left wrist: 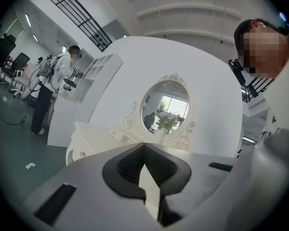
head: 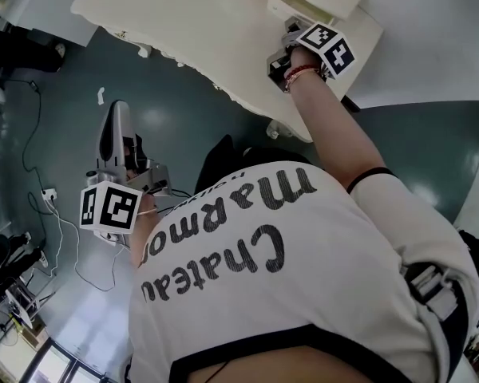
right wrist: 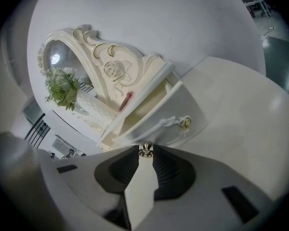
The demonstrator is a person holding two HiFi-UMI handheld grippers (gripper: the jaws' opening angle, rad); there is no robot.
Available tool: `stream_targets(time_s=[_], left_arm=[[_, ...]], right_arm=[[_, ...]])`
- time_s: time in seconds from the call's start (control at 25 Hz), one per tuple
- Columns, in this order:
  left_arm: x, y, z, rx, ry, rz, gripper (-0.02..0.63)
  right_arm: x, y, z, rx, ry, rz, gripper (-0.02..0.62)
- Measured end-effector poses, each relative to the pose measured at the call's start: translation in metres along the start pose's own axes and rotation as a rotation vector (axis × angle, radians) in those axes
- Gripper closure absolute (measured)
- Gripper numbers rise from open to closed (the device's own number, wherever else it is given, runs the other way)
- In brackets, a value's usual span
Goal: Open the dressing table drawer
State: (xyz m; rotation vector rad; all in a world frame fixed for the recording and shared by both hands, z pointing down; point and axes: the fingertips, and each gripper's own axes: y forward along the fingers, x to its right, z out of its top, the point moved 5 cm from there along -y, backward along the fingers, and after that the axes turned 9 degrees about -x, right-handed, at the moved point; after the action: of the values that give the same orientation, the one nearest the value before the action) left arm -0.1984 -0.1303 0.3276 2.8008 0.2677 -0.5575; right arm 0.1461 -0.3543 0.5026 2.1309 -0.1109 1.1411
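Right gripper (right wrist: 145, 147): I had its jaws narrowed onto a small brass knob (right wrist: 145, 151), which was pinched at their tips. The knob sat on the drawer (right wrist: 166, 110). The drawer stood partly out of the dressing table (head: 184, 38) with its inside showing, at 1 o'clock in the head view. A second knob (right wrist: 184, 122) lay at 2 o'clock from the held one. Left gripper (left wrist: 144, 144), at 9 o'clock in the head view: jaws together, empty, well apart from the table and facing its oval mirror (left wrist: 166, 107).
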Motion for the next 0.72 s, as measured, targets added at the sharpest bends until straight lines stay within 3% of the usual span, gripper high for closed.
stream_targets(time_s=[0.28,0.72], left_arm=[[-0.053,0.013,0.033,-0.054,0.004,-0.093,0.583],[-0.107,0.050,0.069,-0.083,0.013,-0.222,0.583]], right_arm=[[-0.033,0.007,-0.021,0.037,-0.002,-0.019,0.492],[-0.030,0.008,-0.019,0.012,0.036,-0.049,0.492]])
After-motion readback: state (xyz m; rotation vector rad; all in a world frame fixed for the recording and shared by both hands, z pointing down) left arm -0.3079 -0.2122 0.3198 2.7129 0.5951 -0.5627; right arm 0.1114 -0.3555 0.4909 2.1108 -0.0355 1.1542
